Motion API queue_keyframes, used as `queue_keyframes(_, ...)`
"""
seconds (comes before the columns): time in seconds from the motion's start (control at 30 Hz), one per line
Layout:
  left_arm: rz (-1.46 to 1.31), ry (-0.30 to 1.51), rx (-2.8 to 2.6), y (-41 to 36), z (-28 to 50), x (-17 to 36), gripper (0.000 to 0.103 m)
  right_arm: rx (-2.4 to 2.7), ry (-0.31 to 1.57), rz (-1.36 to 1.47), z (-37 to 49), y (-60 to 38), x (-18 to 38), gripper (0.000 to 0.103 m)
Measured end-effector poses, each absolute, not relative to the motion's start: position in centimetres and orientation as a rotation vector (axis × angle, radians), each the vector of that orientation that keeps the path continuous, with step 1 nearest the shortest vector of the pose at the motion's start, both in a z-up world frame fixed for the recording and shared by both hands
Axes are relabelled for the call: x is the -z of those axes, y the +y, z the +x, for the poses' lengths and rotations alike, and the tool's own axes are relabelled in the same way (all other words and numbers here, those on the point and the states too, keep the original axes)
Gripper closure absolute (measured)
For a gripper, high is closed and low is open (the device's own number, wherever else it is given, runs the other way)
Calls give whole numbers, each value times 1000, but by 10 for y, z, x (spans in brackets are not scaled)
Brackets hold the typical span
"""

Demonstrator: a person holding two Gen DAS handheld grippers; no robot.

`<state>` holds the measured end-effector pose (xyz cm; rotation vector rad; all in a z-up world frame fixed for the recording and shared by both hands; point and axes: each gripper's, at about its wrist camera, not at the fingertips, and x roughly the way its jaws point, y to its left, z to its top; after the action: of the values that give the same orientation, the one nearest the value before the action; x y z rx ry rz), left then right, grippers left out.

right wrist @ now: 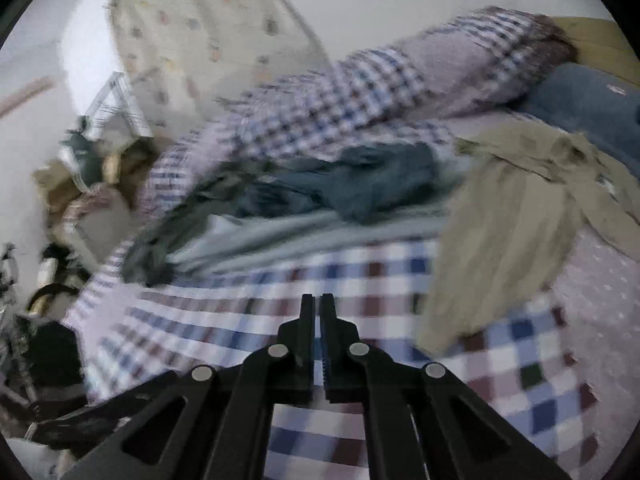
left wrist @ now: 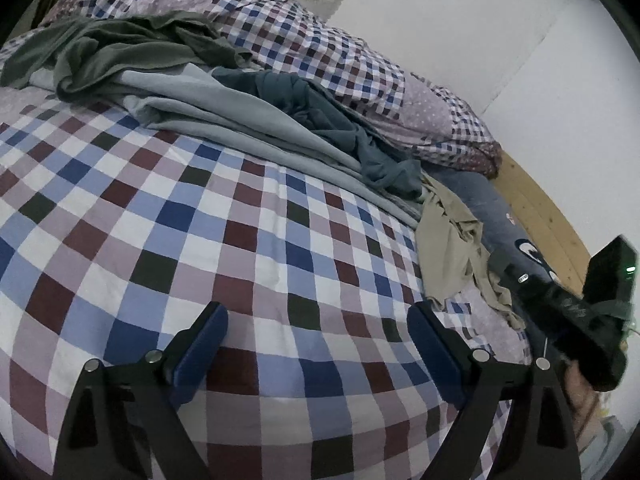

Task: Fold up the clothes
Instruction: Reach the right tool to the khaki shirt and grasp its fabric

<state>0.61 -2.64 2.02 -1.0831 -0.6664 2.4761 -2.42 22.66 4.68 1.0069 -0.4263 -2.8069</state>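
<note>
The left gripper (left wrist: 318, 320) is being held wide open above the checked bedsheet (left wrist: 224, 216), its blue-padded fingers (left wrist: 200, 344) spread well apart with nothing between them. The right gripper (right wrist: 318, 308) is being held closed over the same bedsheet (right wrist: 248, 320), its jaws nearly touching along a thin slit, and no cloth is being gripped between them. The clothes are lying in a loose heap toward the far side of the bed: a dark green garment (left wrist: 116, 52) is being draped at the far left of the heap, a pale grey-blue garment (left wrist: 224, 120) is being spread beneath and beside it, a crumpled teal garment (left wrist: 332, 128) is resting on the grey-blue one, and a beige garment (left wrist: 452, 248) is lying just beside the teal one at the right end. In the right wrist view, which is blurred, the teal garment (right wrist: 360, 184) and the beige garment (right wrist: 504, 232) are being seen beyond the closed fingers, apart from them. A rolled checked quilt (left wrist: 320, 44) is lying behind the heap, against the white wall (left wrist: 480, 32).
</note>
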Motion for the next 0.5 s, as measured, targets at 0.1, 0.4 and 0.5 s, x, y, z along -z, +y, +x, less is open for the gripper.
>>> queue_keyframes(0.1,-1091,-646,-2482,-24,4,-20,9,2815,-577,1085,-30,259,-29,78)
queue_keyframes(0.4,-1084,-660,-2475,-26,4,-17,9,2525,-1184,1257,-55,315,31,55)
queue_keyframes(0.5,-1084,-662,-2472,-27,4,-17,9,2551,-1210,1293,-58,315,38,55)
